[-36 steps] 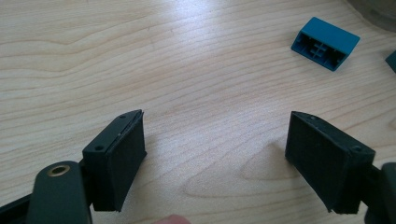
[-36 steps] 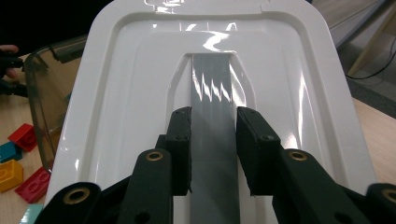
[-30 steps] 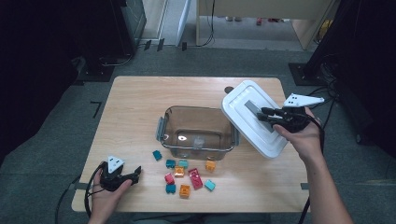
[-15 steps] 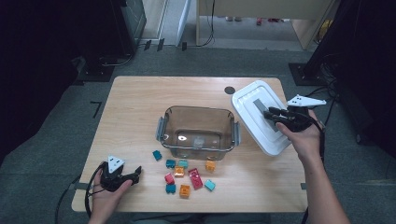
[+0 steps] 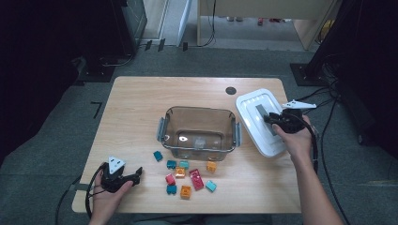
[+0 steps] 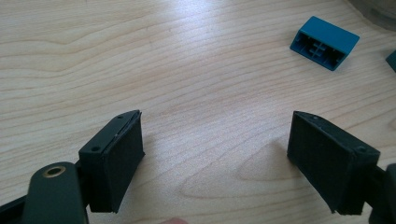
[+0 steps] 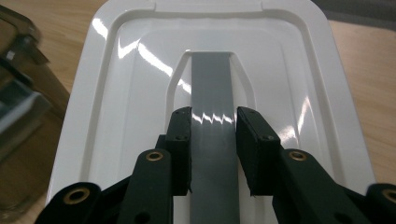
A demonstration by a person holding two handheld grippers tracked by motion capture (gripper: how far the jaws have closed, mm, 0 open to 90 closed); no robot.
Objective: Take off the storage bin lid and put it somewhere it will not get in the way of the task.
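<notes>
A white lid [image 5: 251,107] [image 7: 116,93] with a grey handle strip [image 5: 261,114] [image 7: 212,79] sits low over the table's right edge, right of the clear brown container [image 5: 199,111]. My right gripper [image 5: 271,119] [image 7: 214,123] is shut on that handle, one jaw on each side of it. I cannot tell whether the lid rests on the table. At the near left corner my left gripper [image 5: 137,174] [image 6: 215,154] stands open just over bare wood, with nothing between its jaws. A blue block [image 6: 324,42] [image 5: 158,155] lies ahead of it.
Several small blocks [image 5: 187,177] in teal, orange and red lie scattered in front of the container. The container's edge [image 7: 18,107] is close on the lid's left. A round dark hole [image 5: 230,90] marks the table's far side. Cables [image 5: 324,140] trail off the right edge.
My right hand has carried the lid down and to the right, away from the container, and the lid now lies flatter. The left gripper has stayed where it was.
</notes>
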